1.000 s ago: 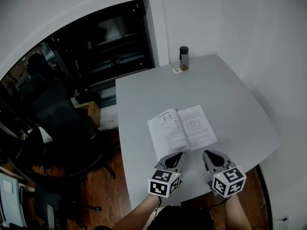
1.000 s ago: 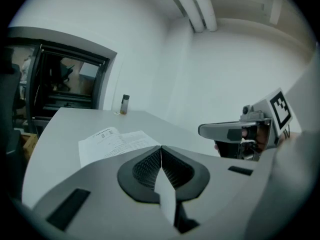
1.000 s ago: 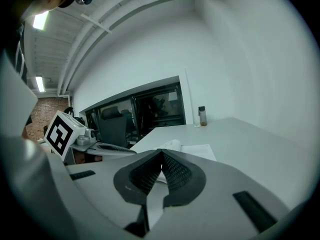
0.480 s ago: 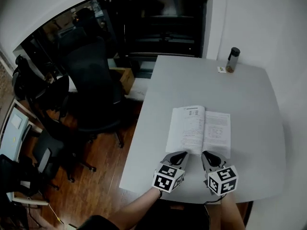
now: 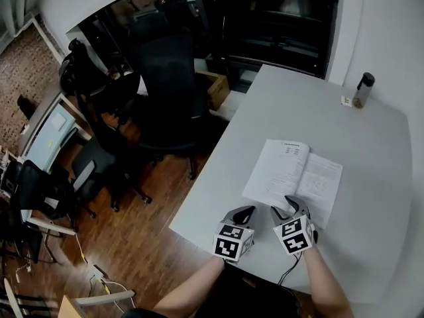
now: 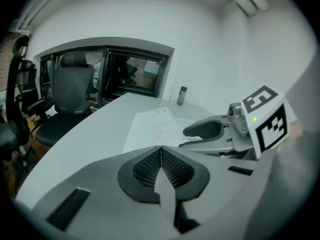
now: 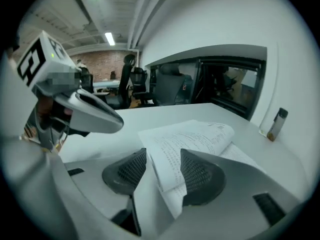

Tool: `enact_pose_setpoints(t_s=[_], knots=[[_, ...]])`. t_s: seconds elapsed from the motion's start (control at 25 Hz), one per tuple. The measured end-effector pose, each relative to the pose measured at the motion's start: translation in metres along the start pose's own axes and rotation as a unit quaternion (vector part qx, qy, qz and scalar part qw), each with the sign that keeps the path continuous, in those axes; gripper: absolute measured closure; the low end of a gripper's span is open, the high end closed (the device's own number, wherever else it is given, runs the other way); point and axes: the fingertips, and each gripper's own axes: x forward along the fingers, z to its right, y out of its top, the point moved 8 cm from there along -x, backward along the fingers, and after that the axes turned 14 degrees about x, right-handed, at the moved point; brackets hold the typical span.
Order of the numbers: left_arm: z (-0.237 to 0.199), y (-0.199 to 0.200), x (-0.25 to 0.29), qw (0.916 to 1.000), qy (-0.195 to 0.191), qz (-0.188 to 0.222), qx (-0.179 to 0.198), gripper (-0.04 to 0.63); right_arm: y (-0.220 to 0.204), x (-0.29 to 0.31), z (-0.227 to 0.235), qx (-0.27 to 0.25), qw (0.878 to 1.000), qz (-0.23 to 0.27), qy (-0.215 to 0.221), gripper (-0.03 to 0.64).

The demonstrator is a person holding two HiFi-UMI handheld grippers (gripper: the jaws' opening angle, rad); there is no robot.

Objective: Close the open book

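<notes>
Since half a second ago the right tongs (image 5: 291,209) have come forward from just short of the book (image 5: 291,174) onto its near edge, while the left tongs (image 5: 242,213) stay just short of that edge, beside its near left corner. The book lies open and face up on the grey worktop (image 5: 265,118), its left-hand leaves bulging higher than the right-hand ones. In the right gripper view the right tongs (image 7: 164,170) stand spread, and the near margin of a lifted printed leaf of the book (image 7: 190,139) passes up through the gap between the two ribbed pads; the leaf lies close against the right pad (image 7: 200,176) and apart from the left pad (image 7: 129,171), so we see it in the gap but not pinched. In the left gripper view the left tongs (image 6: 161,150) are pressed together with nothing between them, and the book (image 6: 157,126) lies just beyond their tips. A dark-capped bottle (image 5: 364,89) stands upright well beyond the book, near the worktop's far right corner, with a small card (image 5: 346,101) just beside it. A black office chair (image 5: 165,65) stands on the wooden floor off the worktop's edge, well to the left of the book.
</notes>
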Motion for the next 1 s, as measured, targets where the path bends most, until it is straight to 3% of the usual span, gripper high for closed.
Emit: enact_pose_setpoints(t_s=[0.12,0.2,0.36,0.56,0.76,0.84,1.0], knots=[[-0.003,-0.008,-0.002,1.0,-0.005,-0.008,0.001,0.589,-0.001,0.011,-0.004,-0.045,0.999,-0.012,-0.024,0.422],[-0.005,-0.012,-0.002,0.9997,-0.017,-0.013,0.008,0.589,0.0,0.007,-0.005,-0.023,0.999,0.001,-0.024,0.43],[-0.006,-0.01,0.001,0.9989,-0.044,-0.011,0.013,0.589,-0.01,-0.01,0.008,0.109,0.994,0.022,0.004,0.454],[0.0,-0.006,0.015,0.9968,-0.075,-0.01,0.028,0.589,-0.03,-0.034,0.029,0.253,0.965,0.059,0.025,0.478],[0.012,-0.011,0.027,0.9941,-0.101,-0.021,0.034,0.589,-0.057,-0.061,0.05,0.31,0.947,0.08,-0.032,0.502],[0.014,-0.012,0.03,0.9936,-0.105,-0.025,0.035,0.589,-0.065,-0.072,0.062,0.322,0.94,0.088,-0.069,0.566],[0.014,-0.018,0.04,0.994,-0.1,-0.035,0.029,0.589,-0.075,-0.096,0.079,0.332,0.93,0.105,-0.12,0.566]])
